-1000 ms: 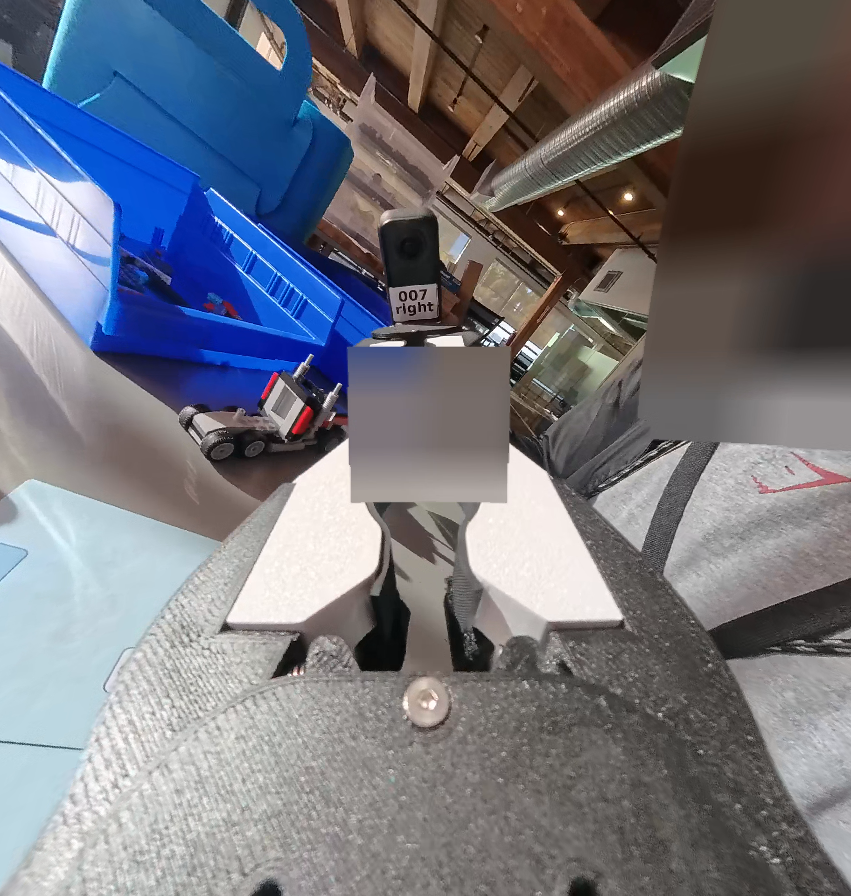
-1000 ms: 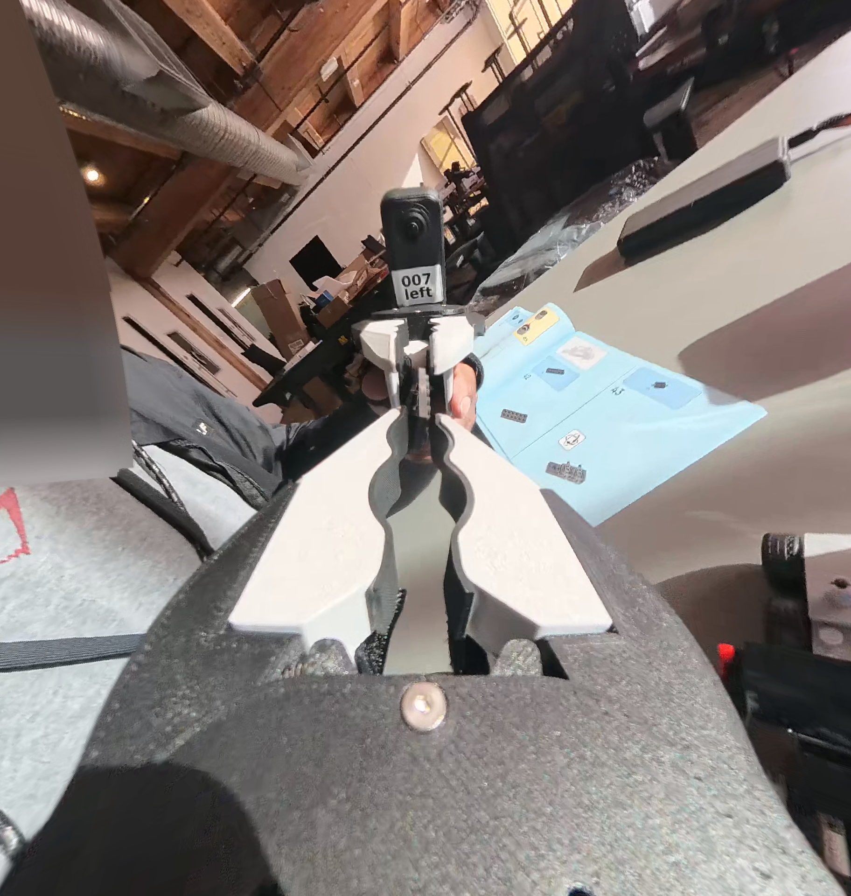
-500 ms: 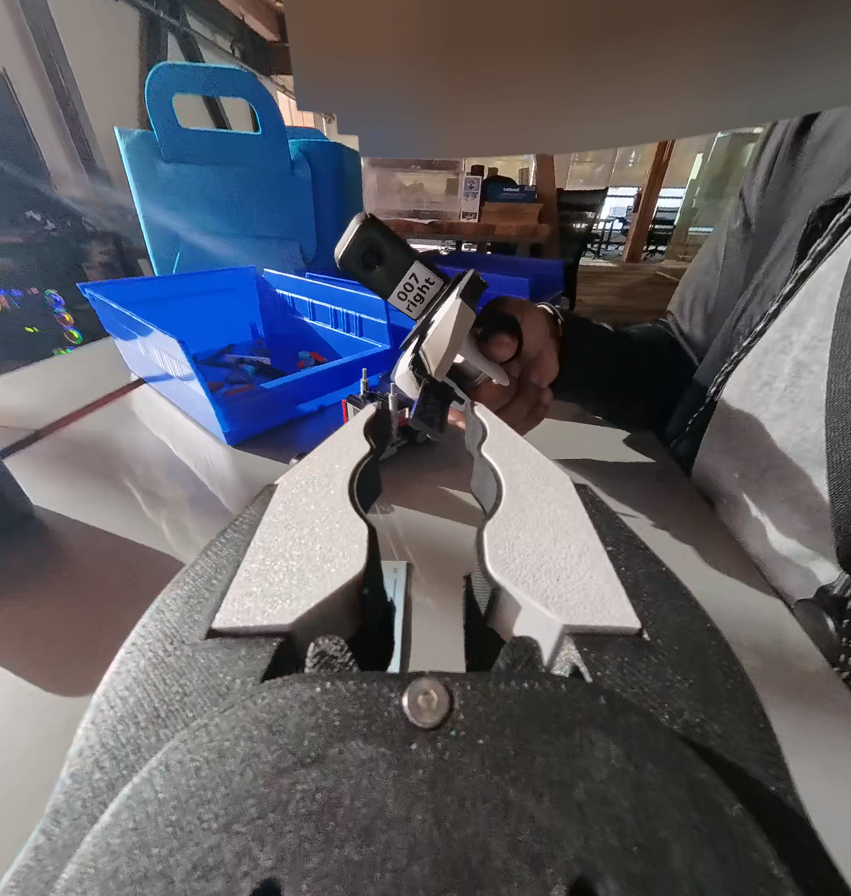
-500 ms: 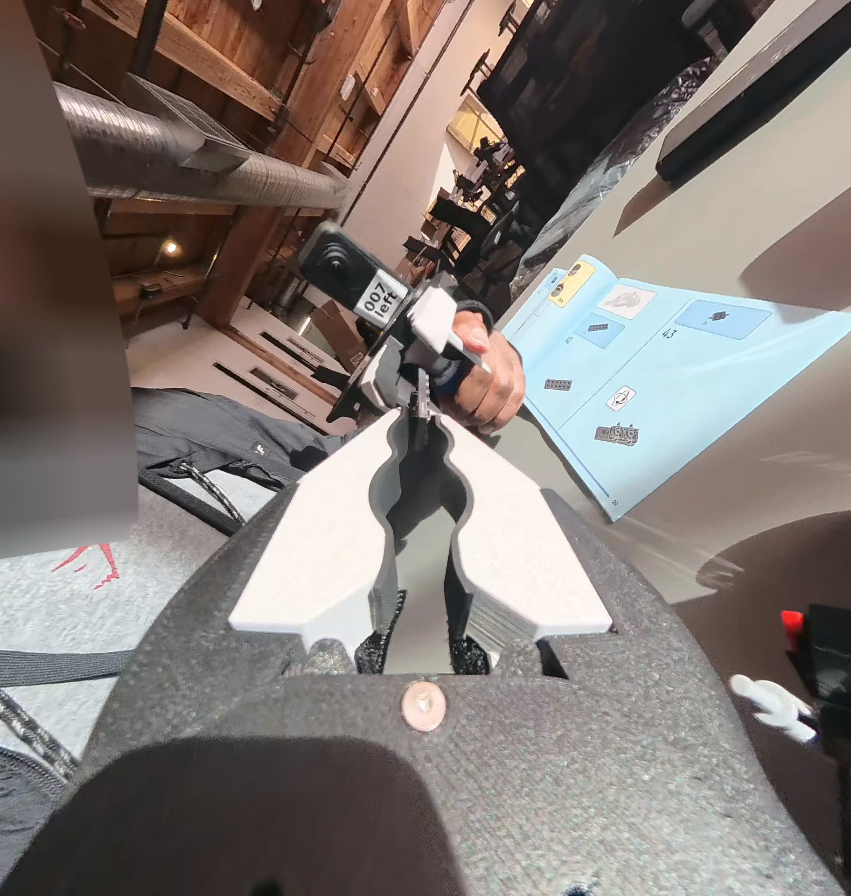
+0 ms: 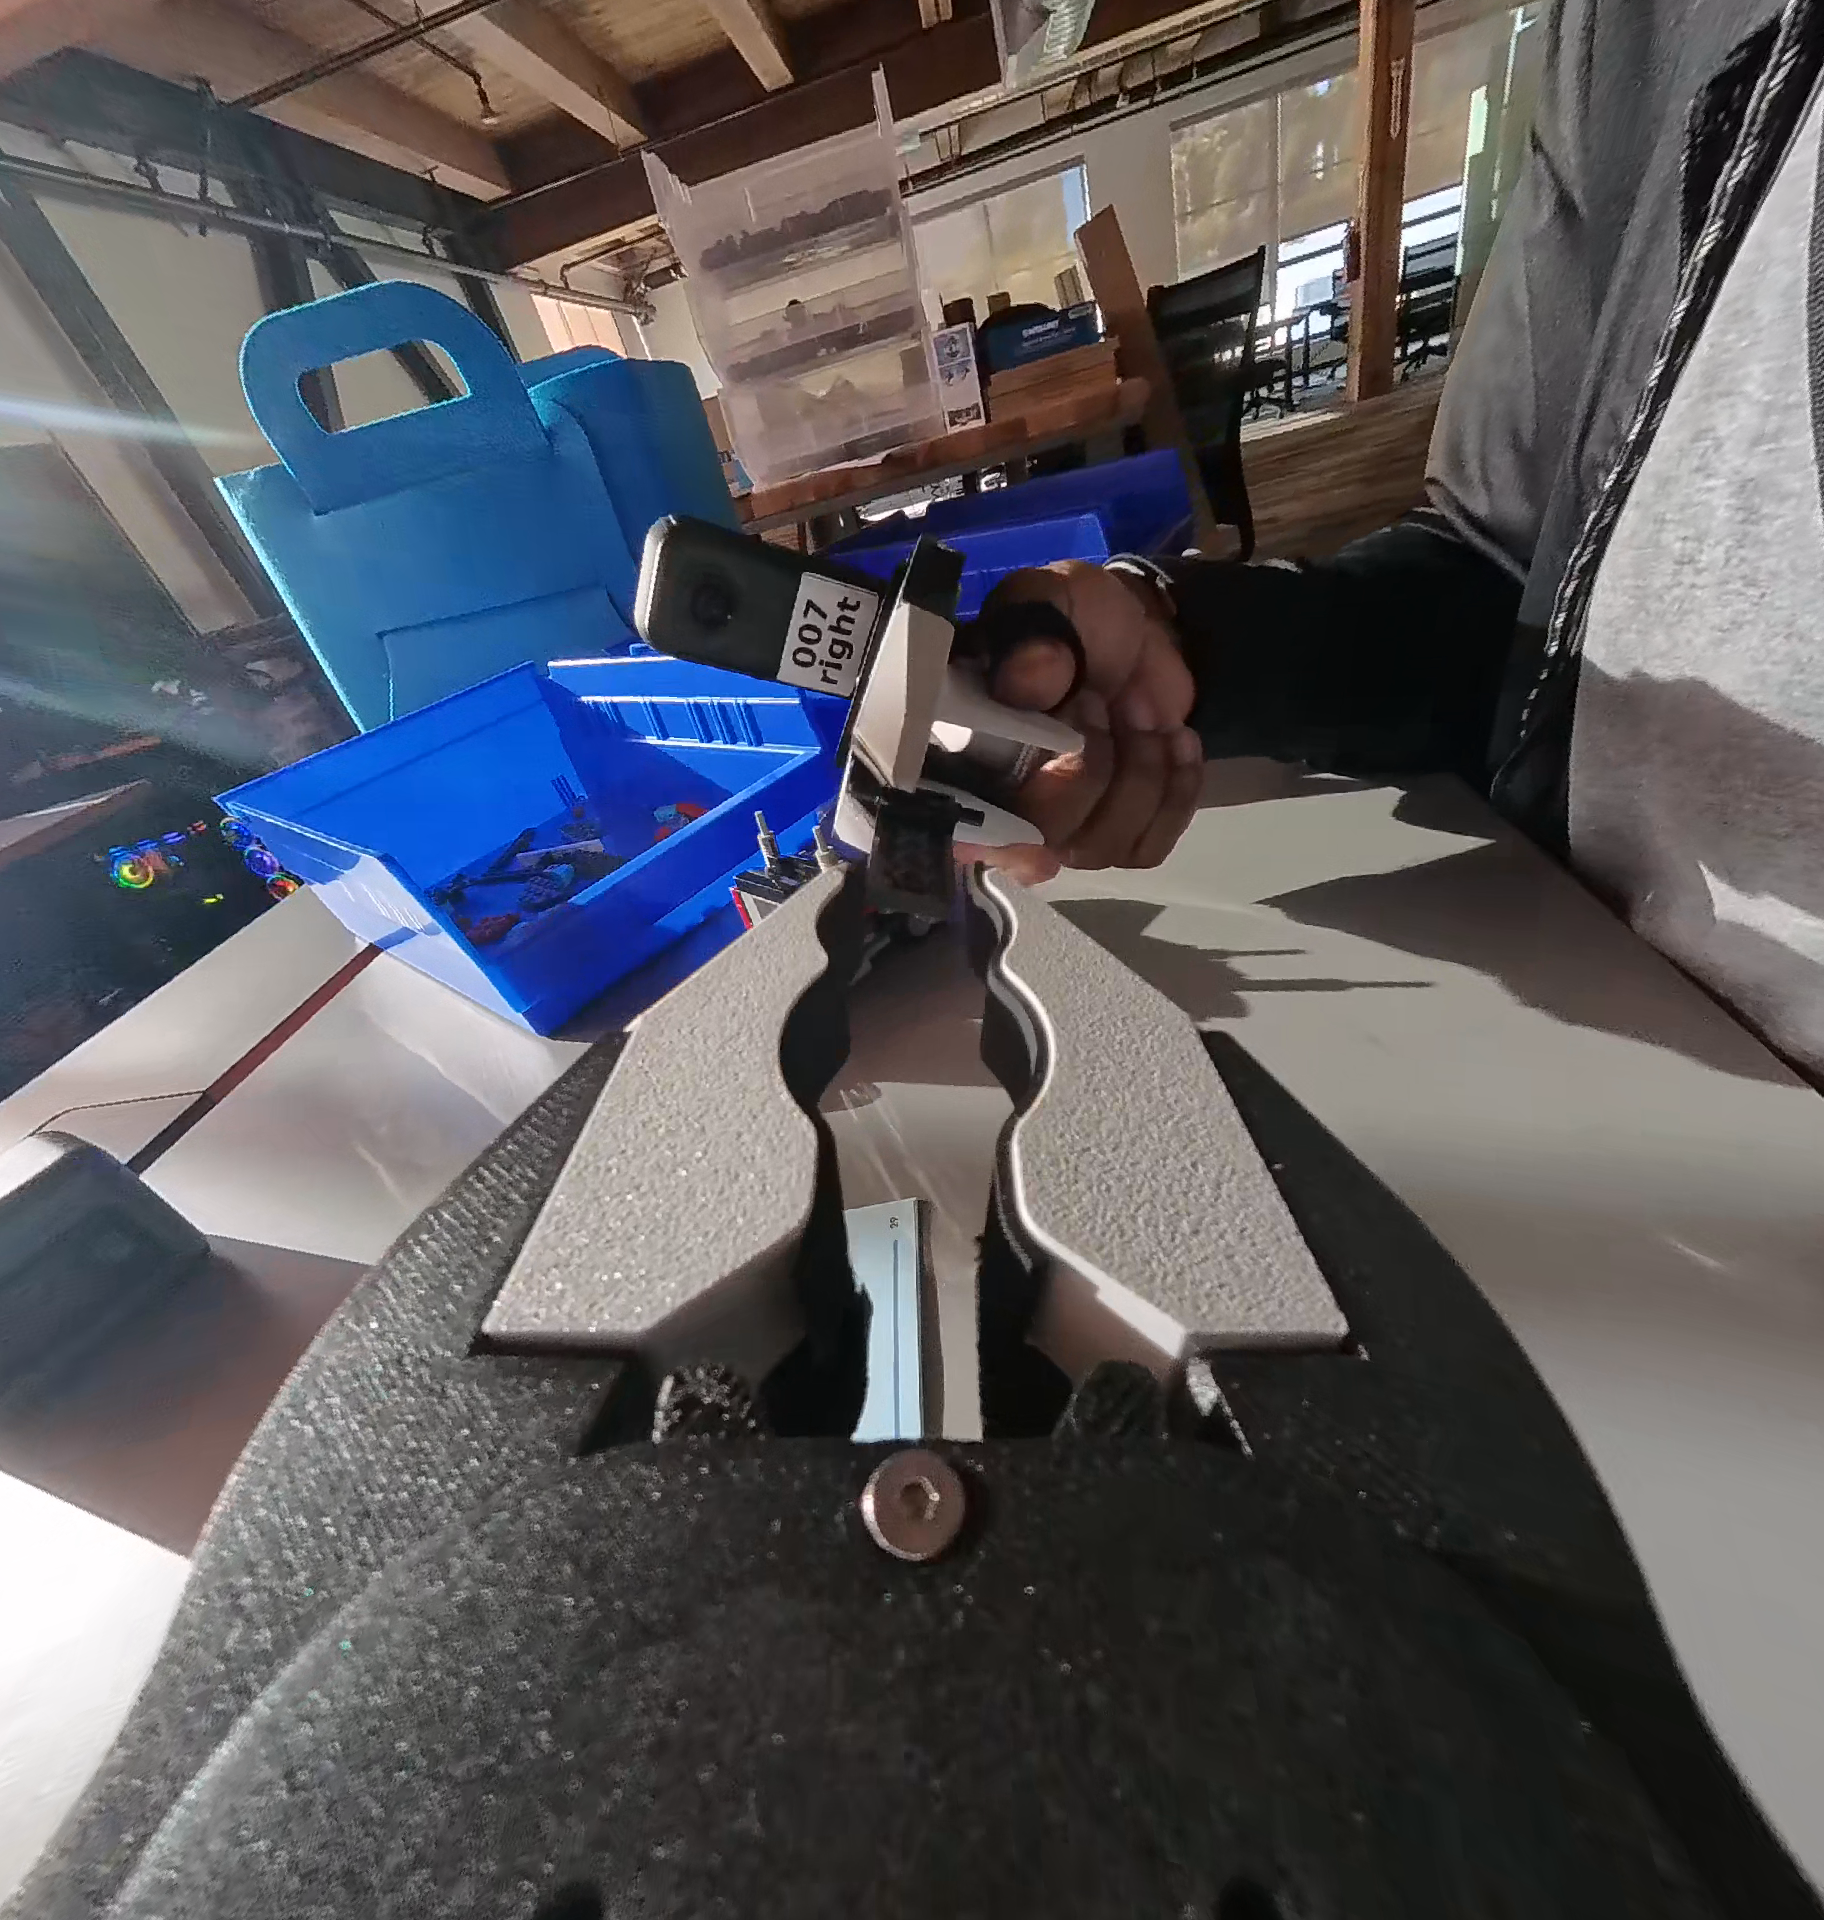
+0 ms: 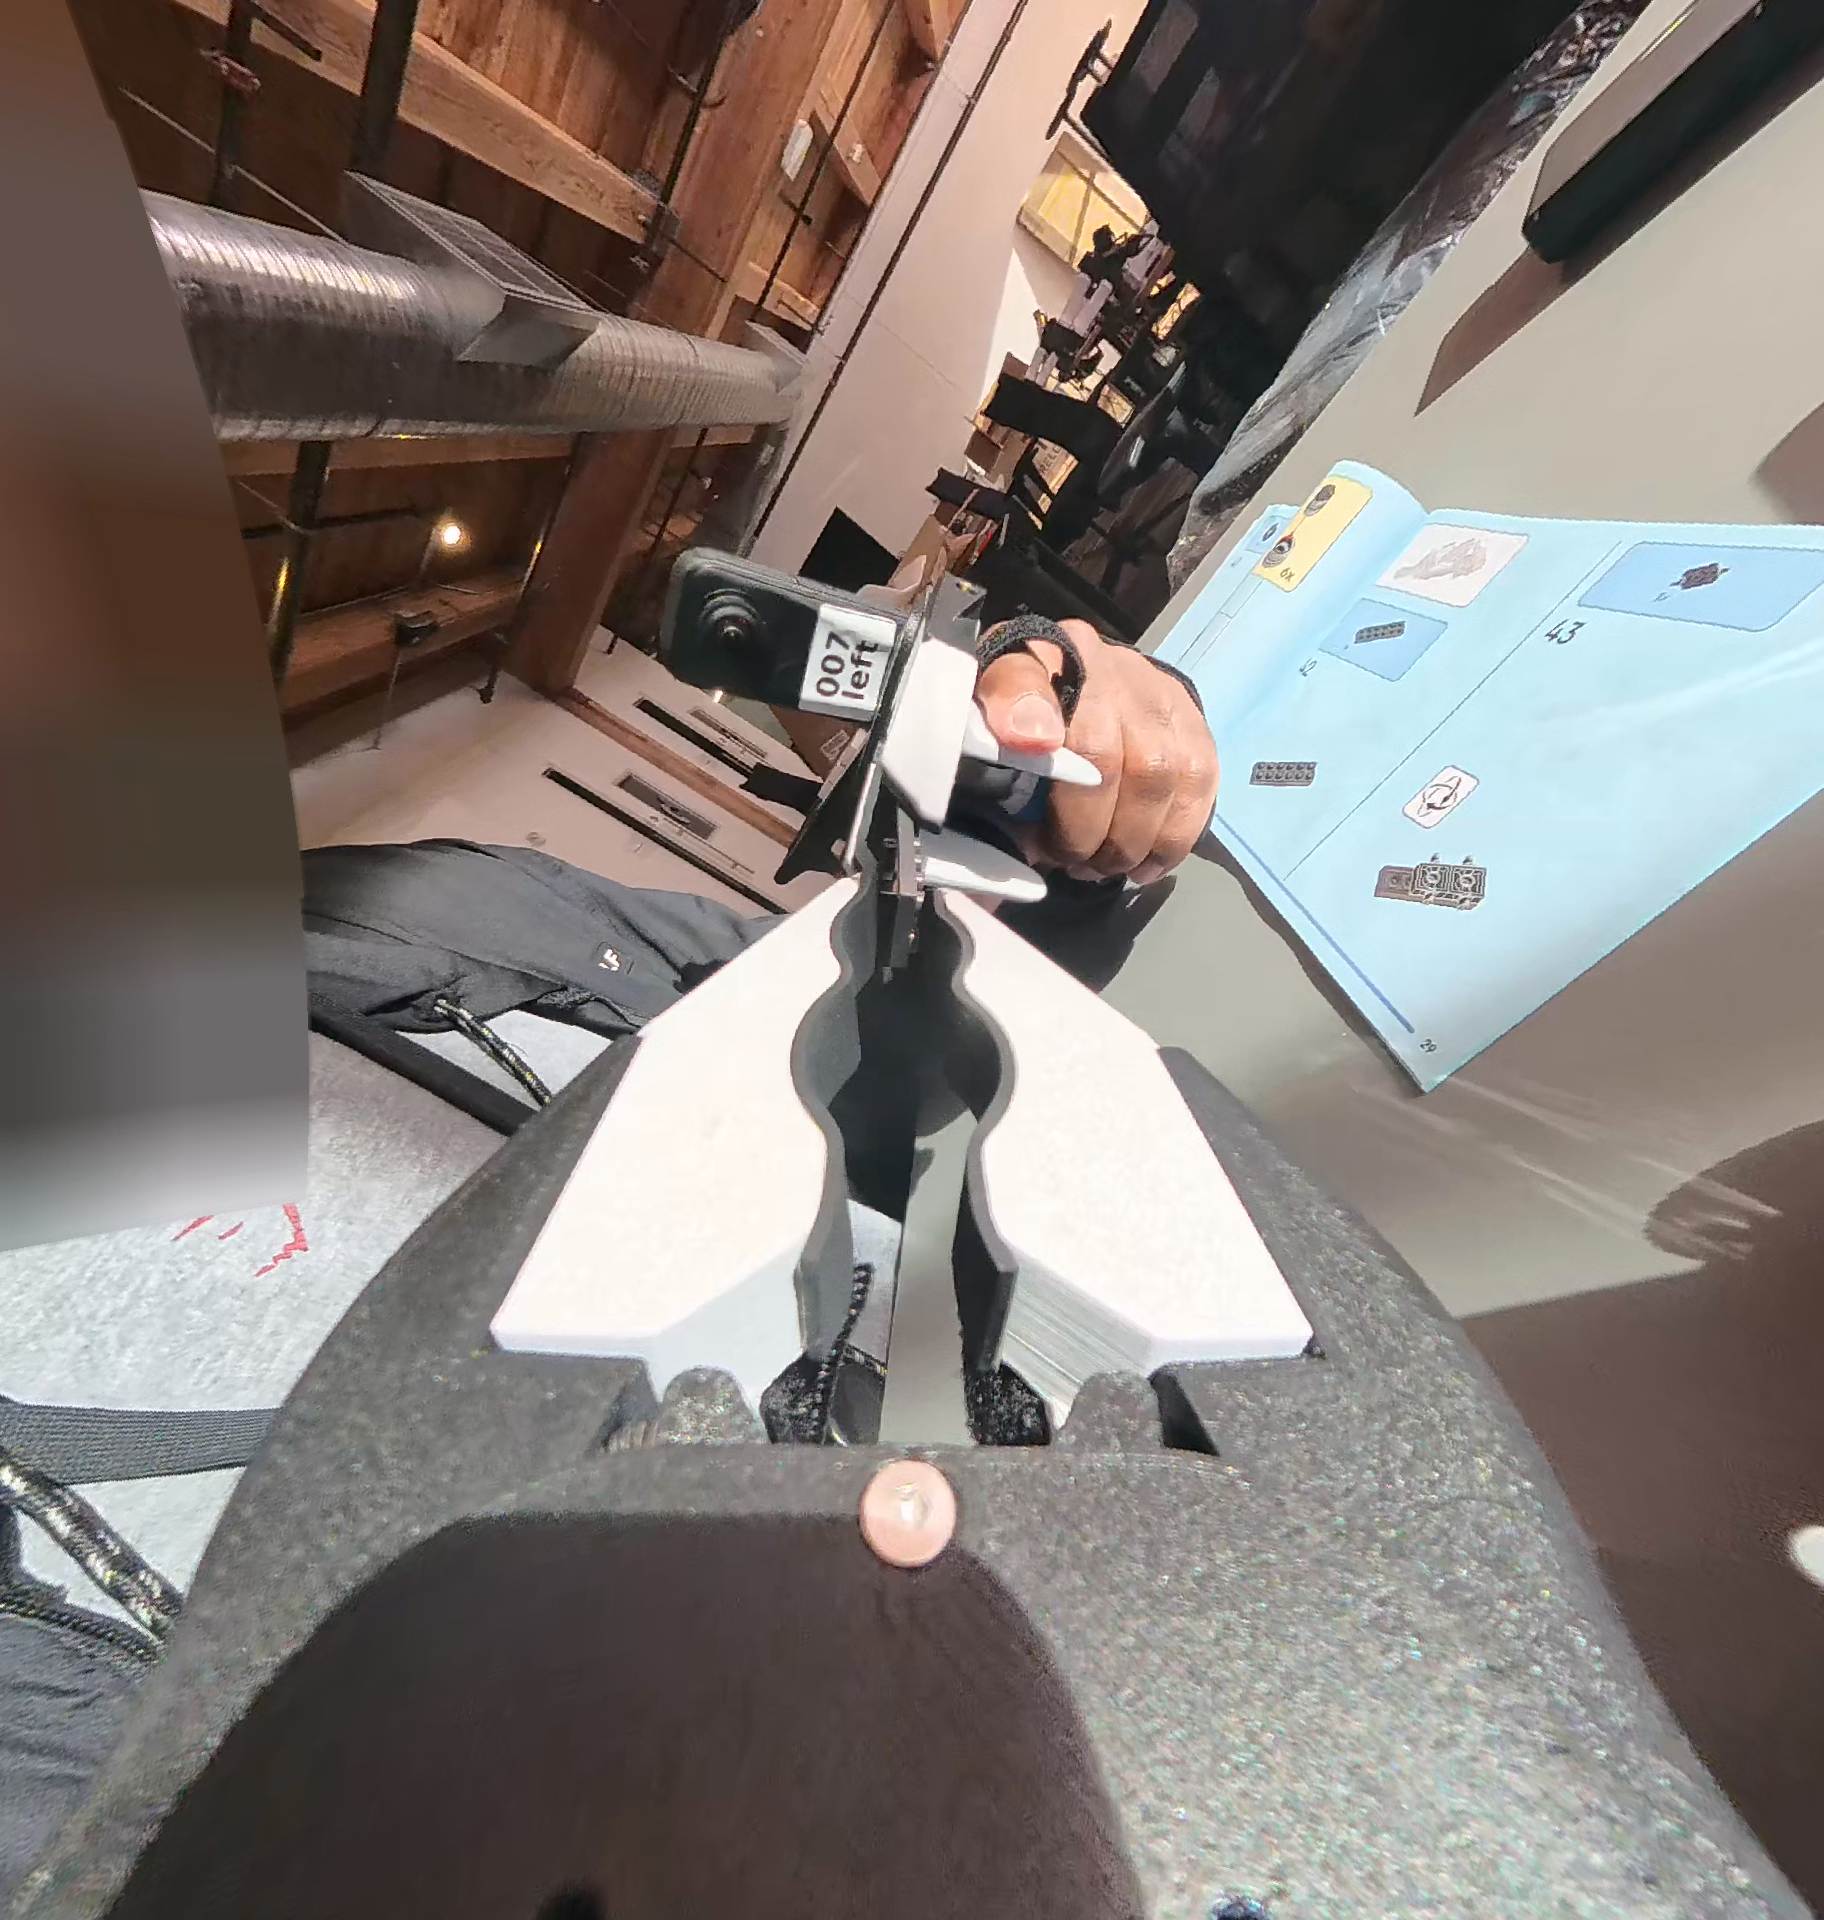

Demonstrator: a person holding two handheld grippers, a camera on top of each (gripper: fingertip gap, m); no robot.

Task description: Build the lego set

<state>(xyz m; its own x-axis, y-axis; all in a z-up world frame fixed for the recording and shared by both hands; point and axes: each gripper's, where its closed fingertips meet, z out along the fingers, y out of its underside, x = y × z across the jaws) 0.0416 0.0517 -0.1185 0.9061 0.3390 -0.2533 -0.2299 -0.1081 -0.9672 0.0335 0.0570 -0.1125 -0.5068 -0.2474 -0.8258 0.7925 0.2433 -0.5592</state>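
One dark Lego piece (image 5: 908, 868) is held clear of the table (image 5: 1355, 987); all places below are taken from it. At the piece the left gripper (image 5: 910, 899) and the right gripper (image 6: 895, 906) meet tip to tip. A narrow gap is shown by each pair of fingers, and which pair is clamped on the piece cannot be told.

Just beside the piece the part-built truck (image 5: 773, 894) is half hidden, and beyond that the blue bin (image 5: 534, 831) of loose parts is seen. The open instruction booklet (image 6: 1510, 748) lies on the left gripper's side of the piece.

A hand-over or re-grip is judged to be in hand. One firm hold and alignment over the truck's studs is called for next. Since a second ago both grippers have been rolled from upright onto their sides.
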